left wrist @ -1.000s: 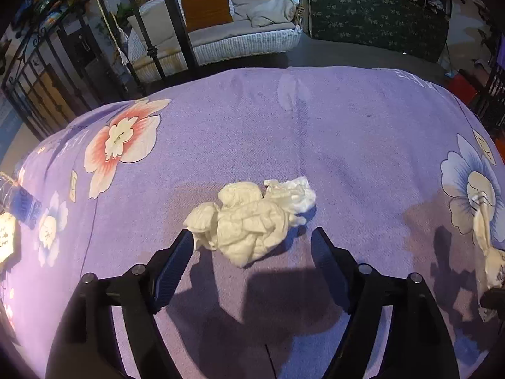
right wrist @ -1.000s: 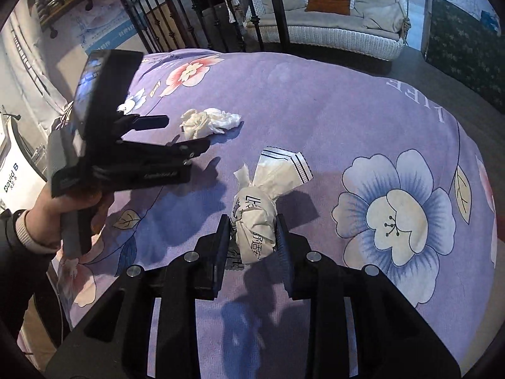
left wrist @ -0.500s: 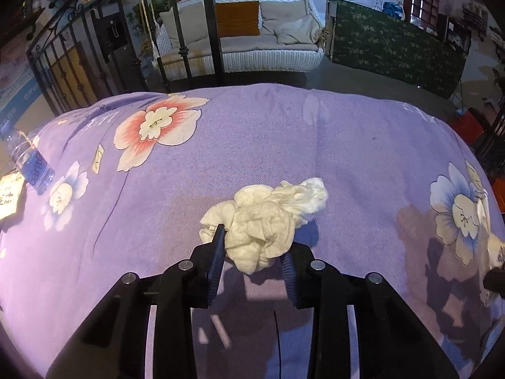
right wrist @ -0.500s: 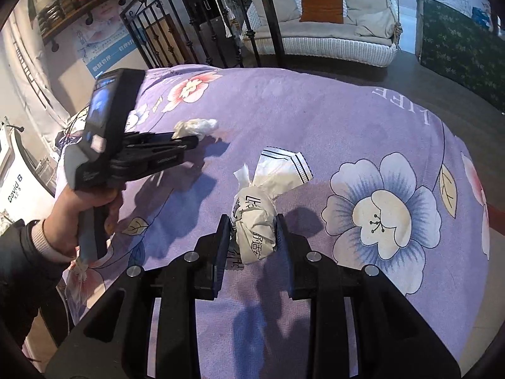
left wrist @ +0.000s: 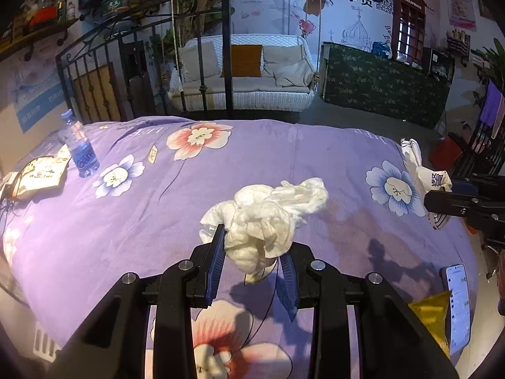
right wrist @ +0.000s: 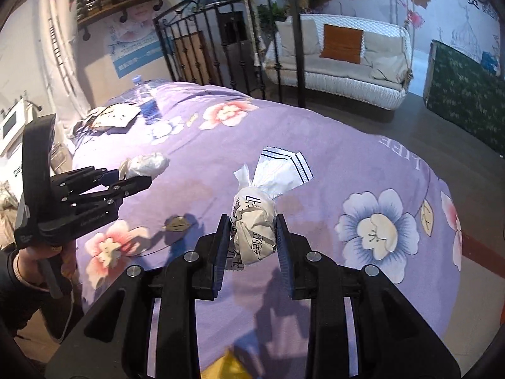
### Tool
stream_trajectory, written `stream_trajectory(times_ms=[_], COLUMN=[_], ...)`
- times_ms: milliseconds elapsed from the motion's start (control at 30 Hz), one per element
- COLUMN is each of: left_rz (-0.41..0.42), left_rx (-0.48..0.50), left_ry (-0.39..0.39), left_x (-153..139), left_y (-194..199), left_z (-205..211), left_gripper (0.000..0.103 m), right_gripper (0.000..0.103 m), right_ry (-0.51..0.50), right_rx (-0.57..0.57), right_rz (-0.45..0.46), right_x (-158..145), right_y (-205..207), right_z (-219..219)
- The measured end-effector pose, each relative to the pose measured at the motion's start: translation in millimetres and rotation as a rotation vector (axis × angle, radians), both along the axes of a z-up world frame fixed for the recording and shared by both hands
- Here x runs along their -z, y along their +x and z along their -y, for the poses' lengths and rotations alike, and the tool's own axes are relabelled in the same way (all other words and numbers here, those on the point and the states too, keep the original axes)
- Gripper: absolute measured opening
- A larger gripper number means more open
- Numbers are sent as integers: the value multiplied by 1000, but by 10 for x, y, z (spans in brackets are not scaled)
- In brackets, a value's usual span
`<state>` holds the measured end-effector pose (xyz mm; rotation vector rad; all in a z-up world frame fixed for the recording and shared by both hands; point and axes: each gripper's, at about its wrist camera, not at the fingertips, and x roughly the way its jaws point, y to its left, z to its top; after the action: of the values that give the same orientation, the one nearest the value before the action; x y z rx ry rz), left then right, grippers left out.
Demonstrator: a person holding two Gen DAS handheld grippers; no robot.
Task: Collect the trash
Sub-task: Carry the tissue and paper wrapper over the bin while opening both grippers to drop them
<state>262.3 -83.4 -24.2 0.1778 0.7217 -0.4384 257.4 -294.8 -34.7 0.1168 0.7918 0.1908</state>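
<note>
My left gripper (left wrist: 254,252) is shut on a crumpled white tissue wad (left wrist: 265,218) and holds it above the purple flowered tablecloth (left wrist: 126,221). In the right wrist view the left gripper (right wrist: 126,180) and its tissue wad (right wrist: 145,164) show at the left. My right gripper (right wrist: 251,237) is shut on a crumpled printed paper wrapper (right wrist: 255,218), lifted over the cloth (right wrist: 331,164). The right gripper (left wrist: 442,199) with the wrapper (left wrist: 426,177) shows at the right edge of the left wrist view.
A water bottle (left wrist: 79,148) and a flat printed packet (left wrist: 41,173) sit at the table's far left. A phone (left wrist: 457,303) and a yellow packet (left wrist: 432,312) lie near the right front edge. A white swing sofa (left wrist: 243,72) and an iron railing (left wrist: 104,72) stand beyond the table.
My left gripper closed on the tissue wad and lifted it off the cloth. The right gripper rose too, still holding the wrapper.
</note>
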Motion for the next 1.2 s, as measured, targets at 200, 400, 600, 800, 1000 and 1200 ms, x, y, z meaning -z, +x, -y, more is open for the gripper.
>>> stream_trajectory(times_ms=[200, 400, 600, 800, 1000, 1200], left_rz=[-5, -24, -61, -105, -157, -205], left_rx=[-85, -196, -302, -417, -541, -639], left_ry=[-1, -3, -5, -31, -51, -37], left_x=[67, 174, 297, 399, 535, 700], left_y=[-420, -755, -1043, -1329, -1641, -1854], left_z=[-450, -956, -1410, -1853, -2281, -2631], left_gripper=[32, 32, 33, 33, 33, 33], right_gripper=[30, 30, 30, 30, 30, 30], right_ry=[10, 35, 48, 39, 71, 79], right_rx=[-93, -175, -239, -286, -327, -368], right_rz=[21, 13, 0, 9, 7, 3], right_x=[-2, 98, 171, 211, 250, 280], right_y=[-295, -570, -819, -1022, -1122, -1188], right_z=[-550, -1052, -1452, -1777, -2041, -2272])
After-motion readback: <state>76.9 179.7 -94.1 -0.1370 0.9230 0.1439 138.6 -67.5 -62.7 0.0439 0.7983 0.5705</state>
